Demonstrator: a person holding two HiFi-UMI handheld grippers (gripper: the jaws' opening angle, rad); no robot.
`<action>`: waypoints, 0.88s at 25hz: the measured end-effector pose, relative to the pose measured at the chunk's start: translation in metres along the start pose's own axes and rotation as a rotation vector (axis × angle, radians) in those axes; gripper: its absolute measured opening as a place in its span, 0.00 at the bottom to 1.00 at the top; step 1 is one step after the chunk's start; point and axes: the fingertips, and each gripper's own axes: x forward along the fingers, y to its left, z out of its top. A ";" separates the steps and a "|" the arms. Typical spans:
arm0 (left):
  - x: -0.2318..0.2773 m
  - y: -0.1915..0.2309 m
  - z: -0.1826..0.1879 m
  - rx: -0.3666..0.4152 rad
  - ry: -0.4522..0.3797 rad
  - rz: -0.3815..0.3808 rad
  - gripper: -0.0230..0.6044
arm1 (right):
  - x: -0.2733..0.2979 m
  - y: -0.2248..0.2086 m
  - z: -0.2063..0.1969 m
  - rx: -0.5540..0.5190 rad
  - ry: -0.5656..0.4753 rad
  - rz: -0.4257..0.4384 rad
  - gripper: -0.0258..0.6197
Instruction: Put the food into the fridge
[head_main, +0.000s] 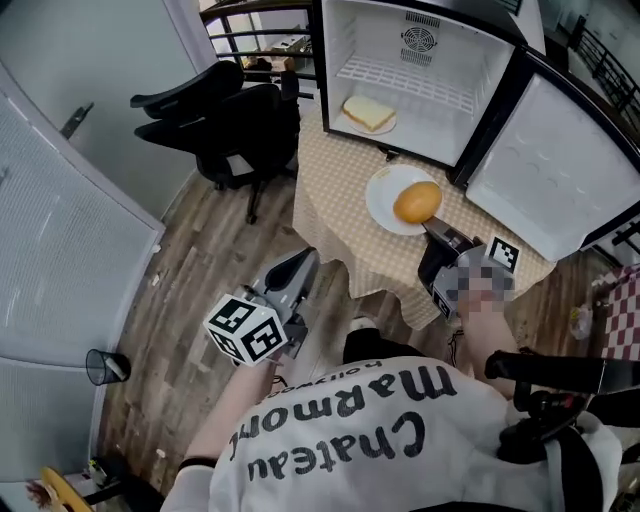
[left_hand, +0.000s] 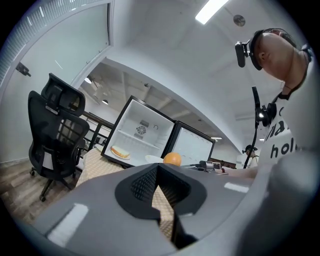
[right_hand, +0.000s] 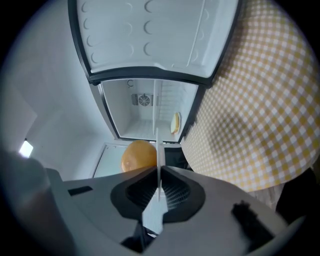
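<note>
A small fridge (head_main: 415, 75) stands open on the table; on its floor lies a sandwich on a plate (head_main: 368, 113). In front of it a white plate (head_main: 380, 200) carries a round orange bun (head_main: 418, 202). My right gripper (head_main: 431, 228) is shut on the plate's near rim. In the right gripper view the plate's rim (right_hand: 158, 150) runs edge-on between the jaws of my right gripper (right_hand: 159, 172), with the bun (right_hand: 139, 155) and the sandwich (right_hand: 175, 122) beyond. My left gripper (head_main: 303, 262) hovers off the table's near-left edge, shut and holding nothing. In its own view my left gripper (left_hand: 158, 167) points at the fridge.
The fridge door (head_main: 560, 170) swings out to the right. A yellow checked cloth covers the table (head_main: 330, 190). A black office chair (head_main: 235, 120) stands to the left of the table. A wire bin (head_main: 105, 367) sits on the wooden floor by the glass wall at the left.
</note>
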 end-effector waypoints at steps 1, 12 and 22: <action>0.001 0.008 0.005 0.010 0.008 -0.003 0.04 | 0.005 -0.001 0.005 0.012 -0.023 -0.002 0.08; 0.031 0.070 0.025 0.029 0.019 -0.050 0.04 | 0.061 -0.039 0.073 0.053 -0.221 -0.063 0.08; 0.088 0.156 0.042 0.036 0.119 -0.126 0.04 | 0.127 -0.065 0.139 0.051 -0.394 -0.025 0.08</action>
